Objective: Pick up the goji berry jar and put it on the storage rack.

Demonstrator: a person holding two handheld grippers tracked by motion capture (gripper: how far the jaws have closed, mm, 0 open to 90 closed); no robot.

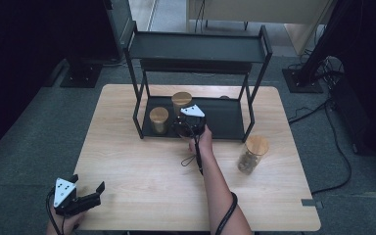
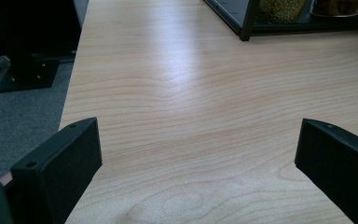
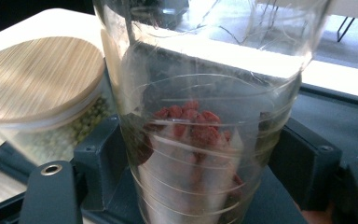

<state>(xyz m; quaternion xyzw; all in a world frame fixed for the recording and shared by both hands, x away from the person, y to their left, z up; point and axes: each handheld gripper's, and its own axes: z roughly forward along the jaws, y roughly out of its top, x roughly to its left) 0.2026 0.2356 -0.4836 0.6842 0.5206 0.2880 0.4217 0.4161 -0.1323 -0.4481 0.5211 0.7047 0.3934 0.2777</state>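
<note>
A tall glass jar of red berries (image 3: 200,140) stands between my right gripper's (image 3: 200,161) black jaws, which are shut on its lower part. In the high view this jar (image 1: 181,99), with a wooden lid, is over the lower shelf of a black rack (image 1: 225,117), and the right gripper (image 1: 183,116) reaches in from the front. Beside it stands a shorter jar of green beans (image 3: 51,116), also wooden-lidded (image 1: 158,119). My left gripper (image 1: 87,183) rests open at the table's near left corner, nothing between its jaws (image 2: 196,149).
A third wooden-lidded jar (image 1: 252,153) with brownish contents stands on the wooden table (image 1: 142,166) right of the rack's front post. The rack's upper shelf (image 1: 196,46) overhangs the lower one. Cables and stand bases lie on the floor around the table.
</note>
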